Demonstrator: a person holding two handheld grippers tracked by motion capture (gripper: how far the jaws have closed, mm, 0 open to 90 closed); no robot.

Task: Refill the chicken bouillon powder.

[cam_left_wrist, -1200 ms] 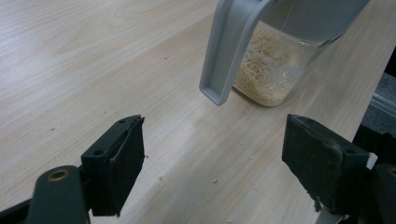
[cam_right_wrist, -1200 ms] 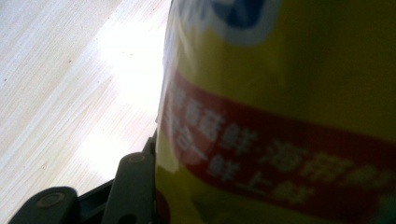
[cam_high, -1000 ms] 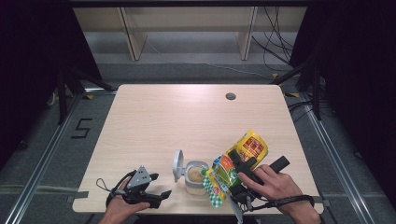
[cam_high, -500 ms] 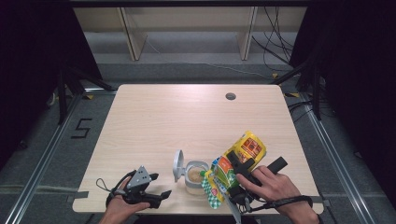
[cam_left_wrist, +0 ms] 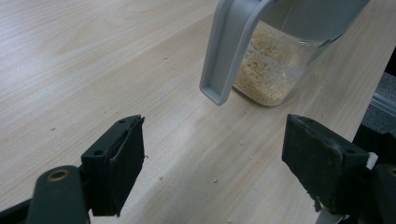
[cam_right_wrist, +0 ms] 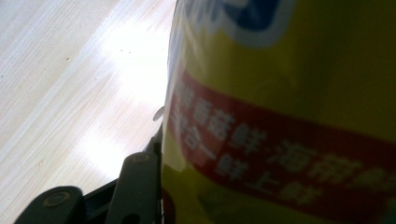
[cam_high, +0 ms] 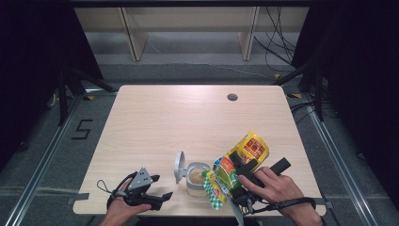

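Near the front left edge of the desk (cam_high: 155, 117), the left gripper (cam_high: 157, 197) lies low over the wood in the person's left hand (cam_high: 123, 209), its jaws spread wide with nothing between them. From the left gripper view those jaws frame bare wood scattered with crumbs, and the jar (cam_left_wrist: 280, 65) stands just beyond them. At the front middle of the desk, that clear jar (cam_high: 197, 178) holds pale grains, and its grey lid (cam_high: 179, 165) stands flipped up on its left side. Just right of the jar, the right gripper (cam_high: 235, 176) pinches a yellow packet (cam_high: 244, 153) that is tilted, with its lower green end hanging over the jar's rim. The right hand (cam_high: 277, 188) grips the tool at the front right. Up close in the right gripper view, the packet (cam_right_wrist: 289, 112) presses against the one visible jaw.
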